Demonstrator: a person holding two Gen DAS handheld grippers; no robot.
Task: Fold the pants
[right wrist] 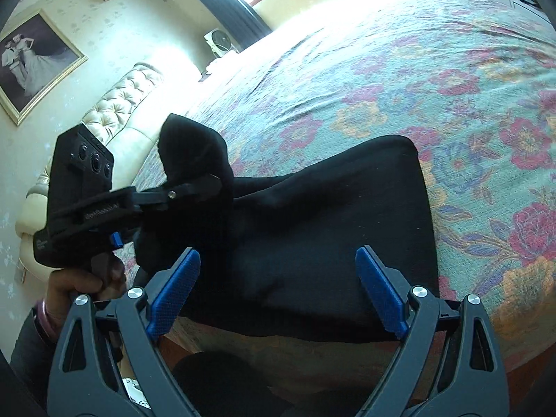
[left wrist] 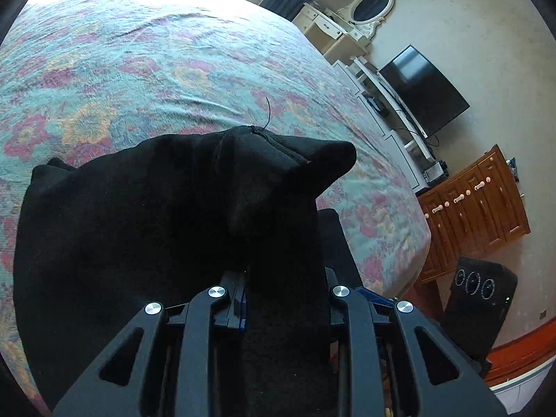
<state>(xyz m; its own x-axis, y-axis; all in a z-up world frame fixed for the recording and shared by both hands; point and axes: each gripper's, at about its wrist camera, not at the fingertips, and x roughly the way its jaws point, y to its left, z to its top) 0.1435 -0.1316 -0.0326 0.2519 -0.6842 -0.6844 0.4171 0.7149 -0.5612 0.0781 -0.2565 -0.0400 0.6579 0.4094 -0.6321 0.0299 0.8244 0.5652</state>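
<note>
Black pants (left wrist: 146,215) lie folded on the floral bedspread (left wrist: 139,69) near the bed's front edge. My left gripper (left wrist: 285,278) is shut on a bunched end of the pants and lifts it off the bed; the cloth hides its fingertips. In the right wrist view the left gripper (right wrist: 205,184) shows at the left, clamped on that raised fold. The pants (right wrist: 330,236) spread across the bedspread (right wrist: 417,87). My right gripper (right wrist: 278,281) is open, its blue pads (right wrist: 173,295) wide apart just above the pants' near edge, holding nothing.
The bed's right edge (left wrist: 399,208) drops to a wooden cabinet (left wrist: 479,208), a black speaker (left wrist: 476,299), a TV (left wrist: 424,90) and a white dresser (left wrist: 333,34). A tufted headboard (right wrist: 114,111) and a framed picture (right wrist: 34,66) are at the left.
</note>
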